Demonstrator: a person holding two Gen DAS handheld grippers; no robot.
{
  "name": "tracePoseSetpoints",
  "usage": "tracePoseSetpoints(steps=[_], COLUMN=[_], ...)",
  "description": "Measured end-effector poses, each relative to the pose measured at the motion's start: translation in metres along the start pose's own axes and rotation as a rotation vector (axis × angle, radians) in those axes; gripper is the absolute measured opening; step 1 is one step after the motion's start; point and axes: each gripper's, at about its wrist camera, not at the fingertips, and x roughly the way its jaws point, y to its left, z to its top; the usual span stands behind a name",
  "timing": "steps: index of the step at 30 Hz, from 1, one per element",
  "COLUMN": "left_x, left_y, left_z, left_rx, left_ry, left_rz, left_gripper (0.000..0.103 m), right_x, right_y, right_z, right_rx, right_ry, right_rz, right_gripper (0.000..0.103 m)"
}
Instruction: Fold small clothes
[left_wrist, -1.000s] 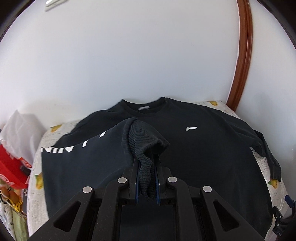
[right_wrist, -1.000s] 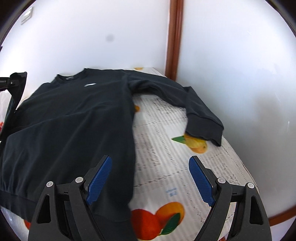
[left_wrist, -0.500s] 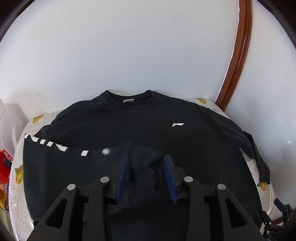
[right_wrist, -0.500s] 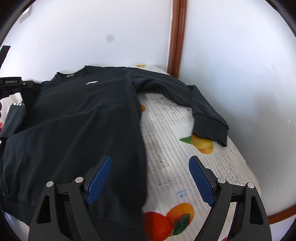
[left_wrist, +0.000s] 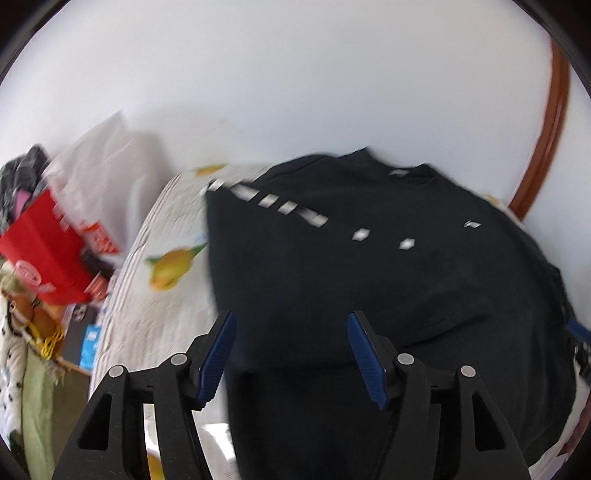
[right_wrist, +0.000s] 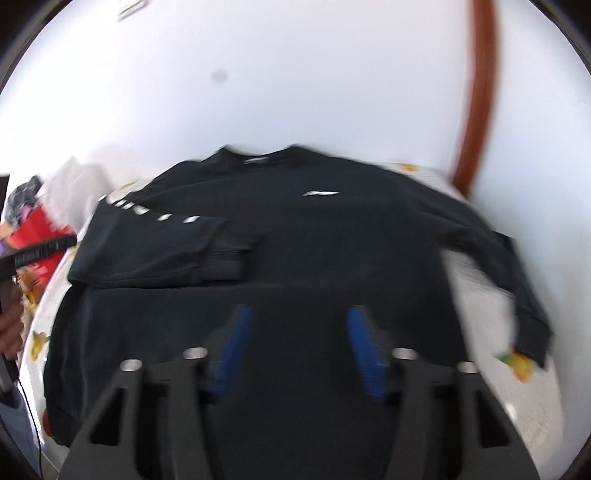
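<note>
My left gripper (left_wrist: 290, 323) hung with jaws spread and nothing between them, above the black sweatshirt (left_wrist: 369, 280). To its left a strip of fruit-print tablecloth (left_wrist: 162, 314) lay bare, but beyond the table edge a red box (left_wrist: 44, 258) and a white plastic bag (left_wrist: 99, 177) crowded that side. My right gripper (right_wrist: 295, 321), also spread, had bare cloth (right_wrist: 476, 295) at its right, bounded by the white wall (right_wrist: 295, 92).
</note>
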Motion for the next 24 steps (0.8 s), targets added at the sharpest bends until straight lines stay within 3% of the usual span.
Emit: tracePoseSetpoints(steps=[6, 11, 15, 17, 20, 22, 24], left_x=[0.015, 0.031, 0.043, 0.048, 0.055, 0.060, 0.064], left_y=[0.054, 0.059, 0.050, 0.046, 0.039, 0.036, 0.035], left_z=[-0.038, -0.046, -0.042, -0.040, -0.034, -0.032, -0.031], left_rx=[-0.063, -0.039, -0.012, 0.003, 0.013, 0.014, 0.018], left_ry=[0.077, 0.124, 0.116, 0.105, 0.095, 0.093, 0.097], left_rz=[0.003, -0.067, -0.052, -0.037, -0.038, -0.040, -0.025], left_gripper=[0.064, 0.064, 0.063, 0.060, 0.047, 0.035, 0.034], right_x=[0.066, 0.118, 0.146, 0.153, 0.162, 0.167, 0.170], right_y=[0.034, 0.049, 0.055, 0.056, 0.062, 0.069, 0.074], right_z=[0.025, 0.036, 0.042, 0.047, 0.057, 0.064, 0.071], right_rx=[-0.018, 0.017, 0.069, 0.112, 0.132, 0.108, 0.056], right_ry=[0.088, 0.175, 0.199, 0.189, 0.183, 0.171, 0.140], right_rz=[0.054, 0.095, 0.115, 0.134, 0.103, 0.069, 0.026], right_gripper=[0.050, 0.052, 0.052, 0.054, 0.055, 0.050, 0.021])
